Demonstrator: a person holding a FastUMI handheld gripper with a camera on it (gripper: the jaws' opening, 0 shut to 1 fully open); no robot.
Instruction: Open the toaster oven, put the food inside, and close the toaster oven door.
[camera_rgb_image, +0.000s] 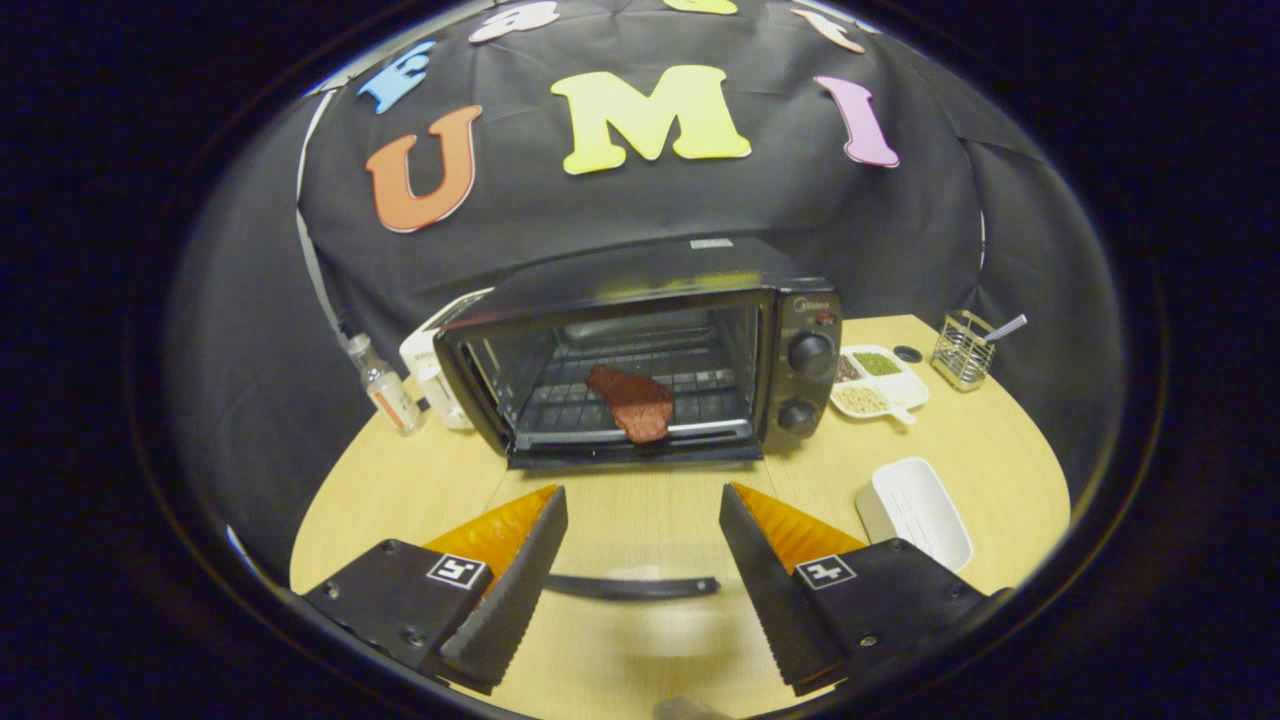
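Toaster oven (650, 350) stands on the desk (640, 510) well beyond the fingers, door (635, 585) dropped fully open and lying flat toward the camera; its dark handle bar shows between the fingers, near the desk surface; door glass is hard to make out against the wood. Food (631, 402), a reddish-brown steak-like piece, lies on the wire rack inside, near the front edge, partly over the rack's front bar. Gripper (640, 535) is spread wide and holds nothing; fingers sit either side of the door handle, not touching it.

Judgement: placing looks done, closing the door is what's left. Risks: food sits so far forward that the rising door could catch it or push it askew; worth checking clearance. Handle is thin and low; a pinch from above may slip off, or the fingers may scrape the glass; lifting from under the door edge looks safer. Swinging the door up fast could shove the light oven back toward the white appliance (432, 365) and small bottle (385, 388) beside it. White tray (915, 510) lies just right of the right finger; a wide sideways sweep could knock it. Divided dish (880, 380) and wire holder (962, 348) sit well clear.
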